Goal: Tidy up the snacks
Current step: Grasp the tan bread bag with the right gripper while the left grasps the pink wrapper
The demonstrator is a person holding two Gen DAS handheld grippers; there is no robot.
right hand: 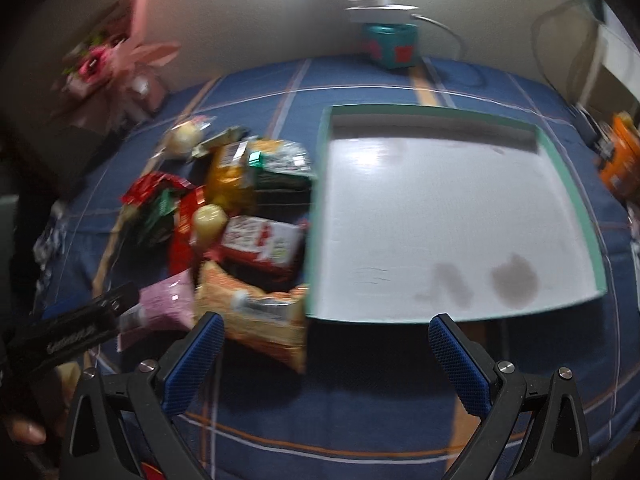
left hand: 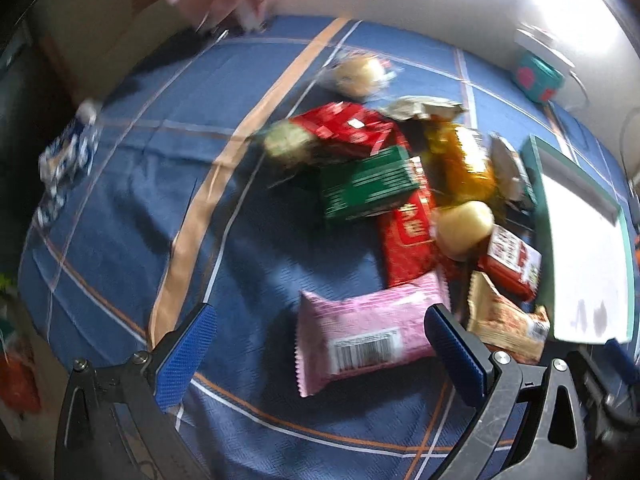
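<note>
A pile of snack packets lies on a blue plaid cloth. In the left wrist view my left gripper (left hand: 320, 332) is open, its blue pads on either side of a pink packet (left hand: 368, 332) without touching it. Behind it lie a green packet (left hand: 368, 184), red packets (left hand: 408, 240) and a yellow packet (left hand: 460, 160). A green-rimmed white tray (right hand: 452, 216) sits right of the pile and holds nothing. My right gripper (right hand: 326, 344) is open and empty, over the cloth before the tray's near edge, an orange packet (right hand: 260, 320) at its left pad.
A pink flower bouquet (right hand: 116, 60) stands at the far left. A teal box (right hand: 390, 46) with a white item on top sits at the back wall. An orange bag (right hand: 618, 160) is at the far right. A blue-white packet (left hand: 68, 156) lies apart at the left.
</note>
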